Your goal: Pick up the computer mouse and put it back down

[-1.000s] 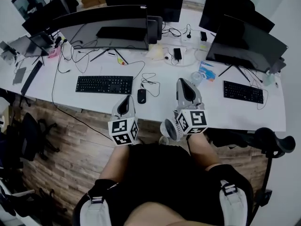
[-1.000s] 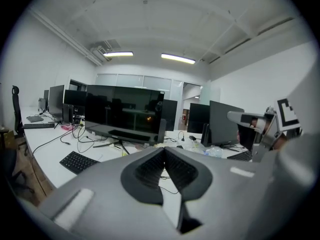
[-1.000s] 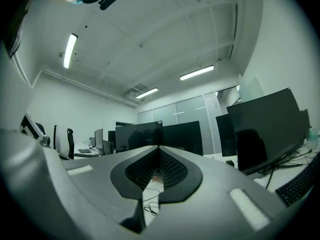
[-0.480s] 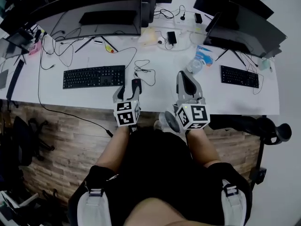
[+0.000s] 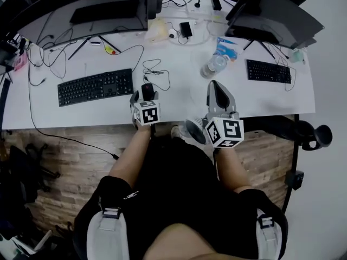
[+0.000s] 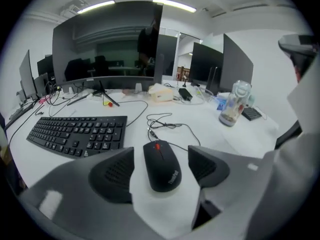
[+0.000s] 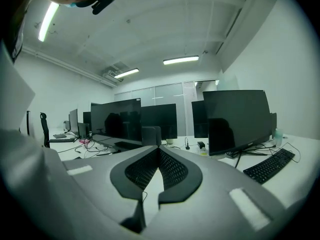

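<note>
The left gripper (image 6: 161,154) tilts down over the near edge of the white desk (image 6: 227,140). Its jaws are opening wide, and the black computer mouse (image 6: 162,166) lies flat on the desk between them. There is a pad on either side, and neither pad touches the mouse. The mouse sits just right of the black keyboard (image 6: 80,134), and its thin cable (image 6: 170,127) loops away toward the far side. The right gripper (image 7: 159,153) has its jaws pressed together on nothing and points out level toward the monitors, well apart from the mouse.

This looks like the approach just before the grasp. To do it well, the pads should probably come low enough to meet the mouse's flat flanks rather than its curved top. They should also stay centred so that both land together. The shell looks smooth and tapered, so a gentle, even squeeze seems wise — a lopsided one could squirt it forward. A short, straight lift would likely keep the cable from dragging, and the mouse should be set back down flat.
</note>
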`<state>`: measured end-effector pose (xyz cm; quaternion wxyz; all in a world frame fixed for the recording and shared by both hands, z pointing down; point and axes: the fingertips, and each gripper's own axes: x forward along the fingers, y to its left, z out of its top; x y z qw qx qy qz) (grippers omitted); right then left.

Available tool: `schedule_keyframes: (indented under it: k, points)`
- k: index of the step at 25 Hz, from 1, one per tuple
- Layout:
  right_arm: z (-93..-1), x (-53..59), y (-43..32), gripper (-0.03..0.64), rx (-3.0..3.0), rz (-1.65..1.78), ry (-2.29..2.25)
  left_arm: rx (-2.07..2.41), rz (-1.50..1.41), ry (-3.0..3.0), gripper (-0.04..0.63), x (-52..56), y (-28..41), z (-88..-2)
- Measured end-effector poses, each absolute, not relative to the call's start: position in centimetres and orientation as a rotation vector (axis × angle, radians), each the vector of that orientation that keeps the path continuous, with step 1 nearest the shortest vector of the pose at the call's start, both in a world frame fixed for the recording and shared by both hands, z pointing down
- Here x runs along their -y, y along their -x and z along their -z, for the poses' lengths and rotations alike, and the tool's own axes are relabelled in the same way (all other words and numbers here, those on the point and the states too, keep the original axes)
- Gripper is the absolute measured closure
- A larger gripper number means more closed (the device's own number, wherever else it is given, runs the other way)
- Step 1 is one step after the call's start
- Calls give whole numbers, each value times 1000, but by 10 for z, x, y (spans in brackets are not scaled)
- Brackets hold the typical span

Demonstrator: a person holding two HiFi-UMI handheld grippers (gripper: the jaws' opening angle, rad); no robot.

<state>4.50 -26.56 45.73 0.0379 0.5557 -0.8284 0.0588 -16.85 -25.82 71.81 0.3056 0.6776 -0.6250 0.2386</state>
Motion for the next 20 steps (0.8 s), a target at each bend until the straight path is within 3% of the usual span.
schedule_keyframes:
  k: [11, 20]
  points:
    - [-462, 258, -74, 620, 2410, -173, -1834, 1637, -691, -1679, 232, 276, 168, -762]
    - [-461, 255, -76, 620, 2421, -188, -1856, 1606, -658, -1719, 261, 276, 172, -745]
